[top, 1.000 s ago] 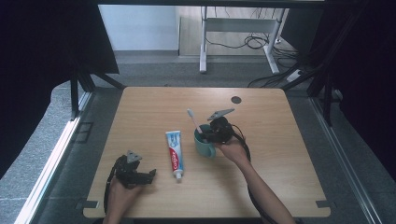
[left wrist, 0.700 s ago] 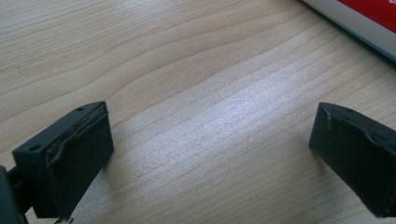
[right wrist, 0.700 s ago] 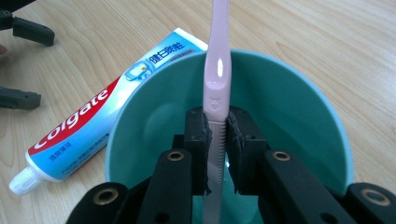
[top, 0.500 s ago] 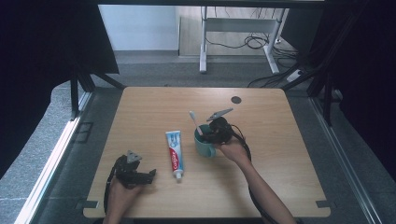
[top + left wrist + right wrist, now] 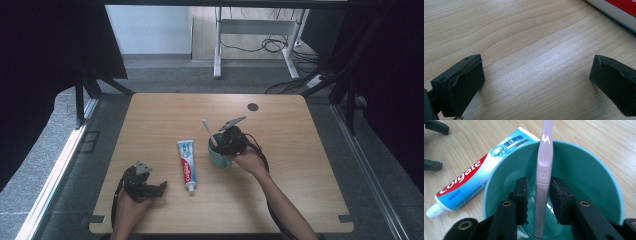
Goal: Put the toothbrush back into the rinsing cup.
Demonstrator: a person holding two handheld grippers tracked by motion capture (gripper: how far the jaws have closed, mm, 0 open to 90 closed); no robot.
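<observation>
A teal cup [image 5: 218, 154] is shown standing upright near the middle of the wooden table [image 5: 300, 165]. A pink toothbrush [image 5: 543, 177] stands inside it, its handle end on the cup's bottom and its head leaning out over the rim toward 11 o'clock in the high view.

The right gripper [image 5: 539, 197] is dipped into the cup from the 3 o'clock side. Its jaws have just been opening; the toothbrush handle stands between them with a narrow gap visible on either side, so the handle is not being pressed.

A toothpaste tube [image 5: 186, 159] is laid flat just beside the cup, at its 9 o'clock, with the white cap toward the person. The brand name "Colgate" can be read in white on the red band; blue Chinese characters are printed on the pale upper part, but they are too small to be read with certainty.

The left gripper [image 5: 144, 184] is rested on the table at 7 o'clock from the cup, well apart from it, its jaws spread wide over bare wood.
</observation>
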